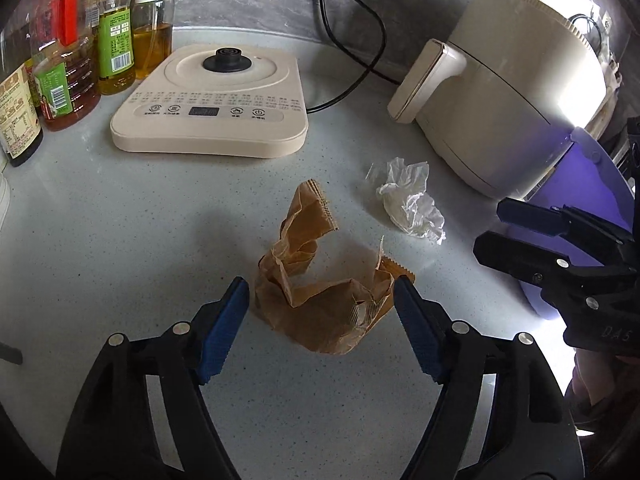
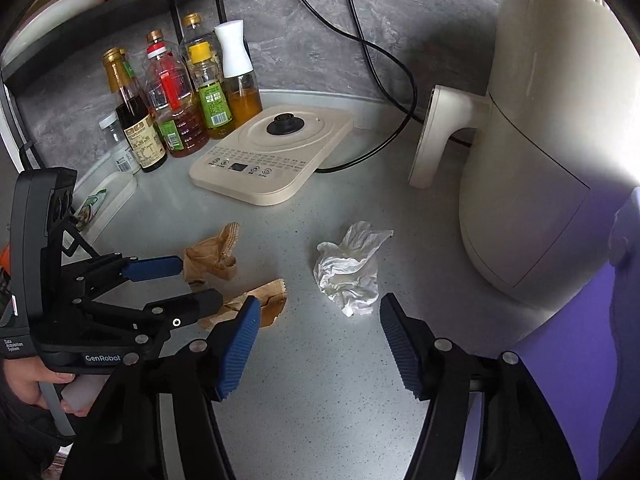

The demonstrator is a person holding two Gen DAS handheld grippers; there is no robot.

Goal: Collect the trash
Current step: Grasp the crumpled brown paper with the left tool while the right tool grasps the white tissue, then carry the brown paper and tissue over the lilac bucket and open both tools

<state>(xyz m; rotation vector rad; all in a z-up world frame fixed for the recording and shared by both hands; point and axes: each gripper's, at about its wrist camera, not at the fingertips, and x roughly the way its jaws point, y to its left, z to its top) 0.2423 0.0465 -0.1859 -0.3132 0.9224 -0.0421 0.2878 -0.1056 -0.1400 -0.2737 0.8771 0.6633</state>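
A crumpled brown paper bag lies on the grey speckled counter. My left gripper is open, its blue pads on either side of the bag's near part, low over the counter. It also shows in the right wrist view, jaws straddling the brown paper. A crumpled white tissue lies right of the bag, near the air fryer. My right gripper is open and empty, just short of the tissue. A purple bin stands at the right.
A cream induction cooker sits at the back with black cords behind it. A cream air fryer stands at the right. Several oil and sauce bottles crowd the back left under a black rack.
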